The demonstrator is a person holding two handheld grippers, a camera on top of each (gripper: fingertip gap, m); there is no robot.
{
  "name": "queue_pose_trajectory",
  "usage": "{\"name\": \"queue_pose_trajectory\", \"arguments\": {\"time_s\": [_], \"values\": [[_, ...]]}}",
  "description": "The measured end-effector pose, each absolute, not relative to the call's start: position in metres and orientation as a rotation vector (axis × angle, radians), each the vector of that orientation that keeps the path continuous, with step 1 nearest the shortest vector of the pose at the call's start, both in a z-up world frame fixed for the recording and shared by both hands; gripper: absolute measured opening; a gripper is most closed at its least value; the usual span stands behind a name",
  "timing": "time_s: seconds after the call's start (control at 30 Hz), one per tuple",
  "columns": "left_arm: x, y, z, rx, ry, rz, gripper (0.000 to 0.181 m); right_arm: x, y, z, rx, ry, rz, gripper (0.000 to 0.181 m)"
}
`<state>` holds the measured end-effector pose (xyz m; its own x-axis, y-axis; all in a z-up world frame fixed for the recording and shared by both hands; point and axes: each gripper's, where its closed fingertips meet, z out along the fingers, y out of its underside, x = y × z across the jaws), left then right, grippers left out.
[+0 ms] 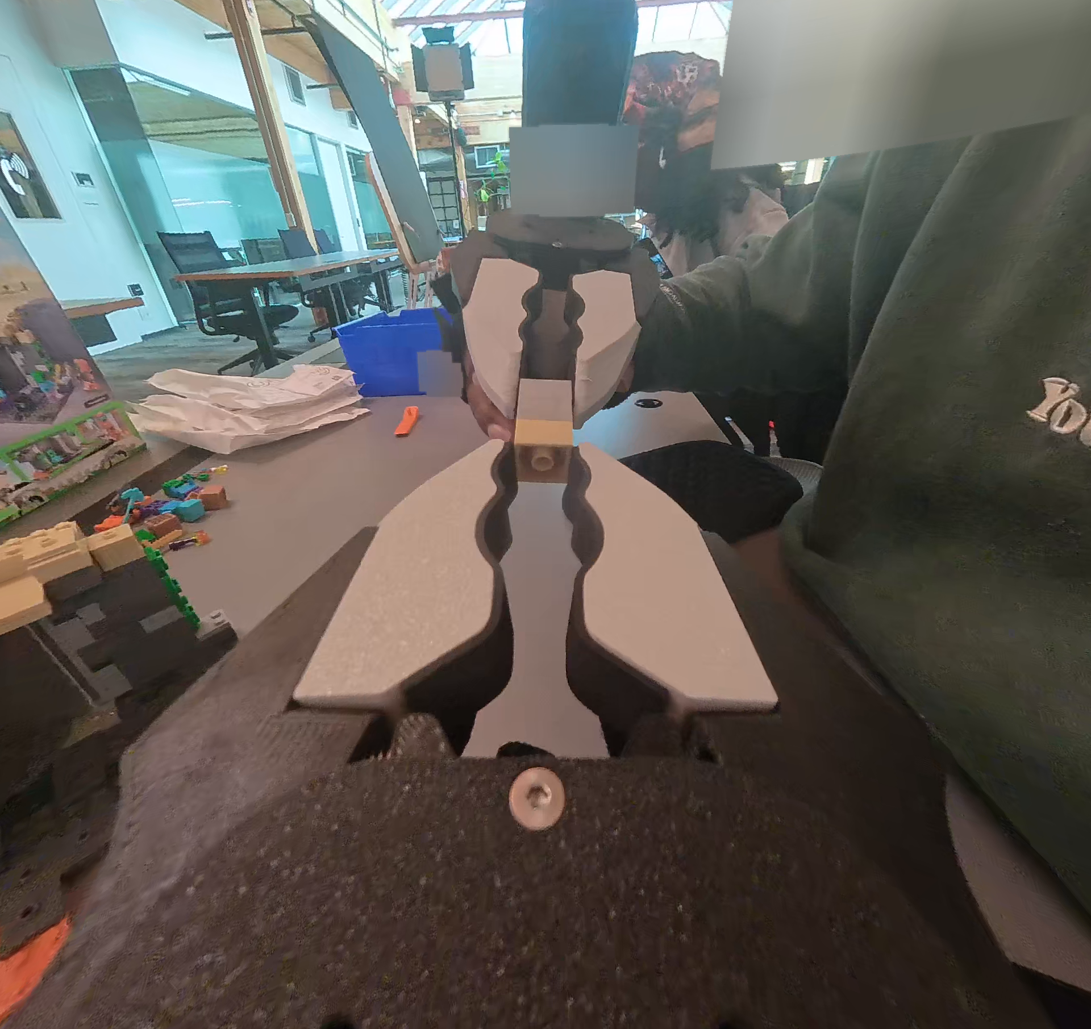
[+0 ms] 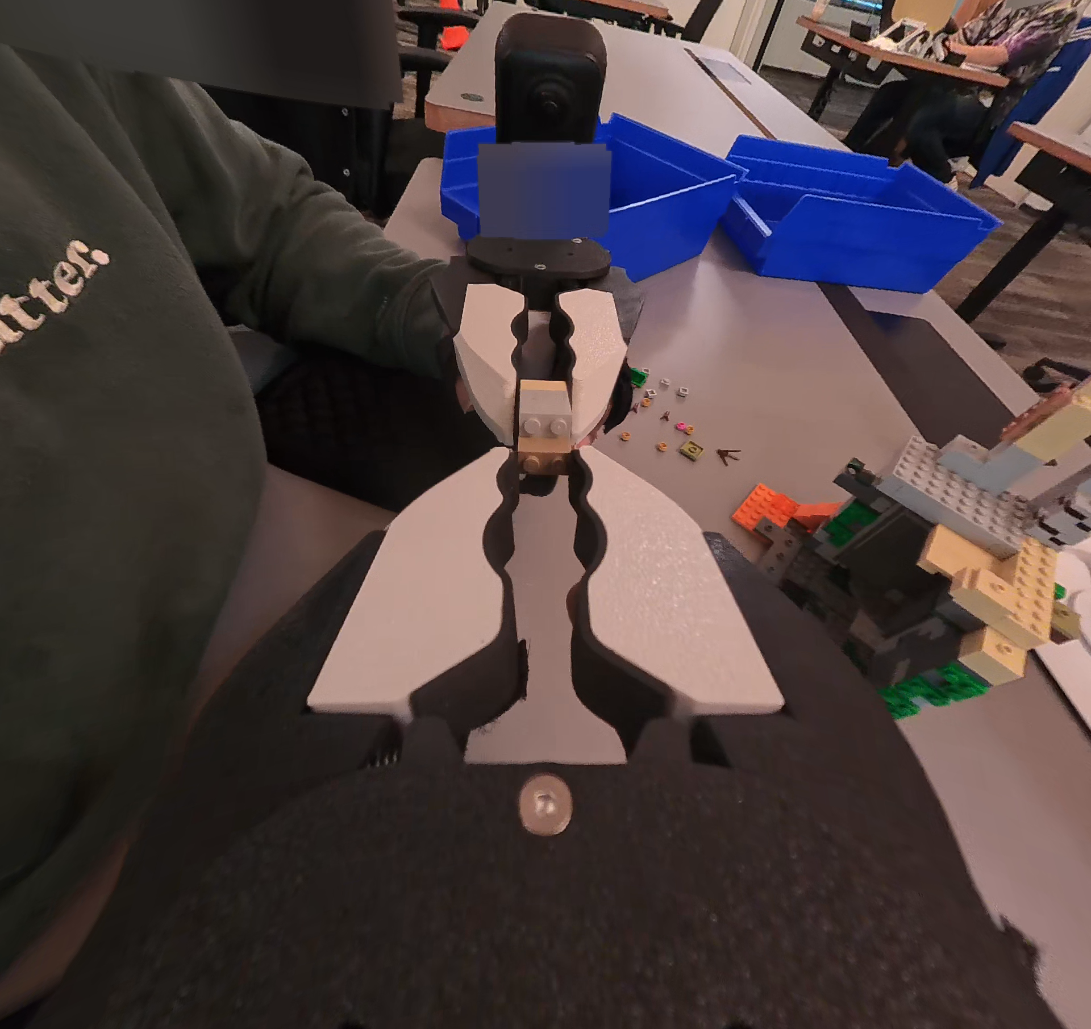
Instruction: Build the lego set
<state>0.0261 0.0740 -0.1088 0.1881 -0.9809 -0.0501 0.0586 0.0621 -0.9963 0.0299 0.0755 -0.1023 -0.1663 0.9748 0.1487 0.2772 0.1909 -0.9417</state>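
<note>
My two grippers meet tip to tip above the grey table [image 1: 330,481], with a small stack of tan and grey bricks [image 1: 544,431] between them. In the left wrist view my left gripper [image 1: 542,460] is shut on the stack's near tan end. The right gripper [image 1: 546,398] faces it and grips the grey far end. In the right wrist view my right gripper [image 2: 543,463] is shut on a tan brick [image 2: 543,450]. A grey brick with two studs [image 2: 546,419] runs from it into the left gripper [image 2: 543,395]. The partly built model [image 2: 944,558] stands on the right.
The model also shows at the left in the left wrist view [image 1: 88,599], with loose coloured pieces [image 1: 171,505], the set's box [image 1: 47,410], white paper bags [image 1: 248,404] and an orange tool [image 1: 407,421]. Two blue bins [image 2: 856,215] and small loose parts [image 2: 667,428] lie behind. A person's green sleeve [image 2: 295,268] is close.
</note>
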Motion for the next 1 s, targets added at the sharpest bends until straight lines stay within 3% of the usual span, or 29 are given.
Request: {"name": "queue_pose_trajectory", "arguments": {"time_s": [0.53, 0.77, 1.0], "values": [[0.035, 0.079, -0.121, -1.268, 1.074, -1.080, 0.017, 0.037, 0.080, -0.109, -1.273, -1.607, 1.024, 0.017], [0.033, 0.081, -0.125, -1.288, 1.070, -1.063, 0.017, 0.039, 0.085, -0.108, -1.287, -1.626, 1.010, 0.026], [0.037, 0.083, -0.136, -1.325, 1.103, -1.008, 0.017, 0.039, 0.084, -0.124, -1.349, -1.775, 0.911, 0.016]]}}
